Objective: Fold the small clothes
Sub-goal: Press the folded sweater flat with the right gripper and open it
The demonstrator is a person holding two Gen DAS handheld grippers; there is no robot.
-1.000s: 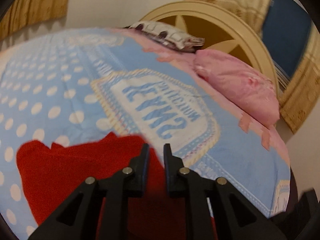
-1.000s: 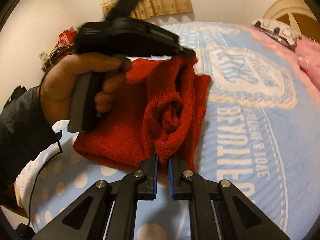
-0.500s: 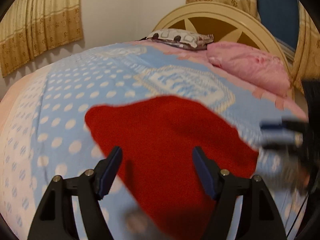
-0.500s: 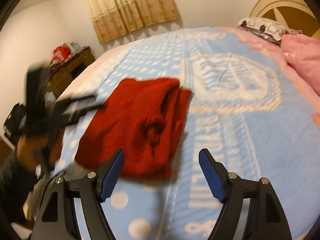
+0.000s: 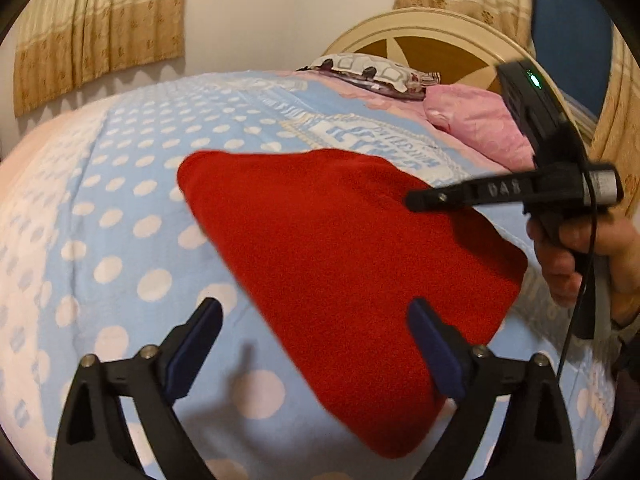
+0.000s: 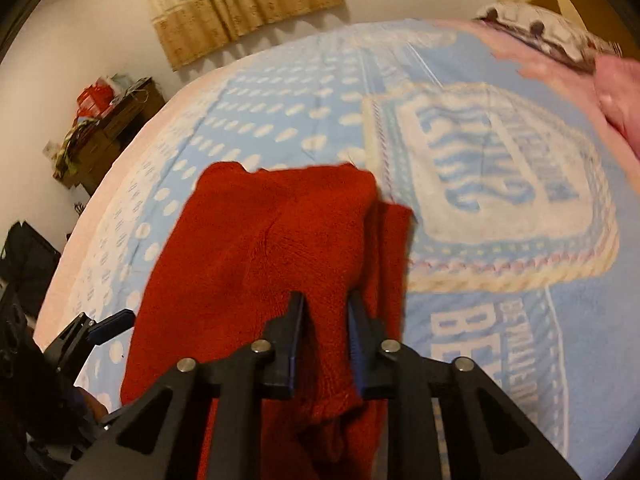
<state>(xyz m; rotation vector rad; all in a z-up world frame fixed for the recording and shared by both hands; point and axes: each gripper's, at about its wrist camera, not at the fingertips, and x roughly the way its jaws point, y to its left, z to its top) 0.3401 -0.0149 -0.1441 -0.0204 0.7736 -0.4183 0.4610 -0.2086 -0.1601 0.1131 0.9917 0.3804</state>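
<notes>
A folded red knitted garment [image 5: 340, 248] lies on the blue dotted bedspread [image 5: 120, 208]. My left gripper [image 5: 316, 344] is wide open and empty, hovering above the garment's near edge. In the right wrist view my right gripper [image 6: 326, 316] has its jaws partly closed around a raised fold of the red garment [image 6: 248, 264]. The right gripper also shows in the left wrist view [image 5: 500, 192], held by a hand over the garment's far right side. The left gripper [image 6: 100, 324] shows at the left edge of the right wrist view.
A pink pillow [image 5: 480, 124] and a patterned pillow [image 5: 372, 72] lie by the round headboard [image 5: 432, 36]. Curtains hang on the wall. A cluttered wooden cabinet [image 6: 104, 128] stands beside the bed on the left.
Both grippers let go of the garment and opened wide. The left one has drawn back over the near edge. The right one has since come down and narrowed around a fold.
</notes>
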